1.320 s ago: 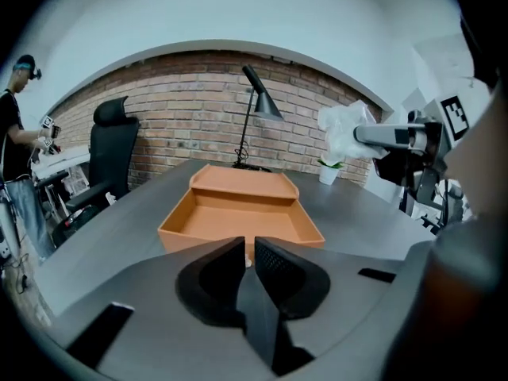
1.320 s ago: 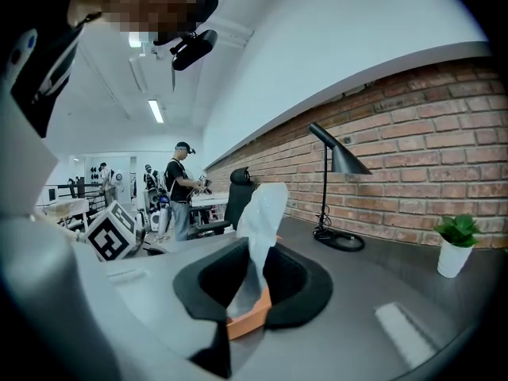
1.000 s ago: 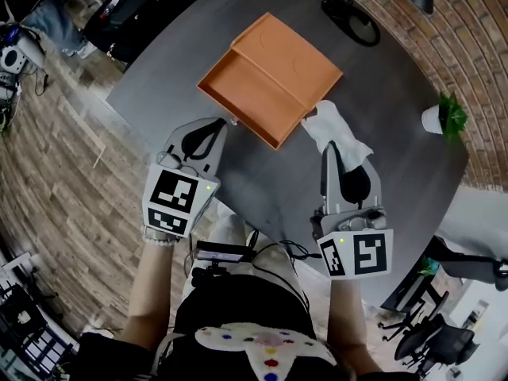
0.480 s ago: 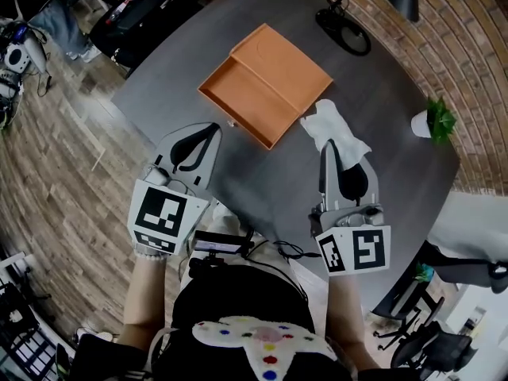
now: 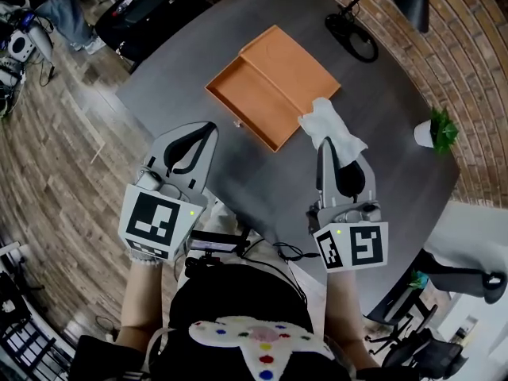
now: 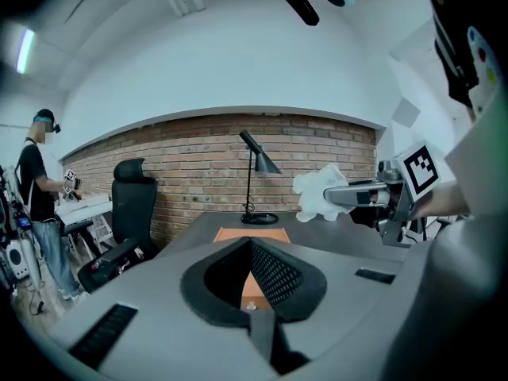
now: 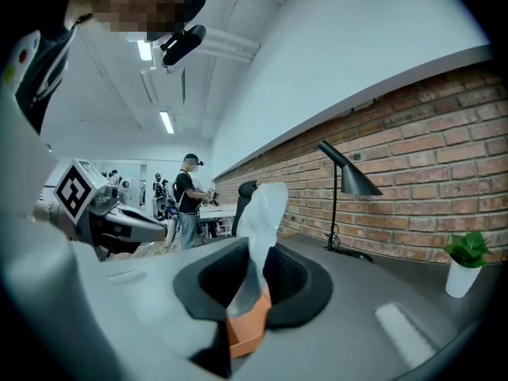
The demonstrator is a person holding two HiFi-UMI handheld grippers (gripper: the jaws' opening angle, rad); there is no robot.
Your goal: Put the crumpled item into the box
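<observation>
The orange box (image 5: 274,86) lies open on the round dark table (image 5: 238,173), with its lid to the right of its tray. The white crumpled item (image 5: 329,125) hangs in the air by the box's near right corner, with my right gripper (image 5: 321,144) shut on it. In the right gripper view the crumpled item (image 7: 258,228) stands up between the pads of the right gripper (image 7: 242,288), with the box (image 7: 250,328) behind it. My left gripper (image 5: 209,125) is shut and holds nothing, short of the box's near left side. The left gripper view looks over the left gripper (image 6: 252,241) at the box (image 6: 248,235) and the crumpled item (image 6: 317,190).
A black desk lamp (image 5: 361,34) stands at the table's far side beyond the box. A small potted plant (image 5: 435,131) sits near the right edge. Off the table are a black office chair (image 6: 131,205) and a standing person (image 6: 36,189).
My left gripper has drawn back toward the person's body and a little left. The right gripper has stayed almost still with the crumpled item in it.
</observation>
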